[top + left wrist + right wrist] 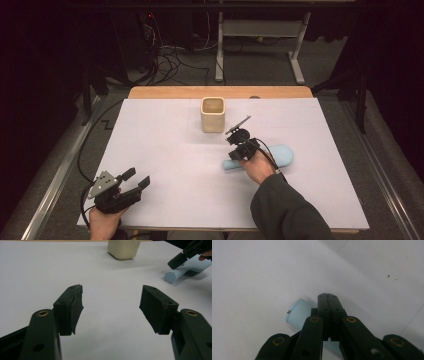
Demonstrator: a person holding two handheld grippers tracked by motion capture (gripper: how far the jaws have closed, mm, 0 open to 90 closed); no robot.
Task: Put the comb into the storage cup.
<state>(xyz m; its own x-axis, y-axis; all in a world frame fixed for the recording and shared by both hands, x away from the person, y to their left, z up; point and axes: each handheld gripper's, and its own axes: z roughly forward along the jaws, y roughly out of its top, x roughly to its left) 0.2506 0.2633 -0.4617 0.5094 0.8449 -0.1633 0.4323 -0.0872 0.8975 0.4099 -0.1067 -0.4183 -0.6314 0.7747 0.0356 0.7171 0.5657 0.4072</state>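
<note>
Working on: we are reaching for the light blue tube (270, 156) with our right gripper (239, 141).
Where the tube is: it lies flat on the white desk (165, 150), to the right of the middle, near the cream cup (213, 114) but not touching it.
Right gripper: its jaws are pressed together with nothing between them. The right gripper view shows them over the tube (298, 313), whose round end pokes out on the left.
Left gripper: our left gripper (134, 181) rests at the near left of the desk, well apart from the tube. Its 2 jaws stand apart and hold nothing.
Cup: it stands upright near the far edge, and we see nothing inside it.
Done so far: we think only the reach is done. The tube is not picked up yet.
Left to do: we guess the right jaws must open, go around the tube, and squeeze it. Maybe it goes into the cup after that, but we cannot be sure.
</note>
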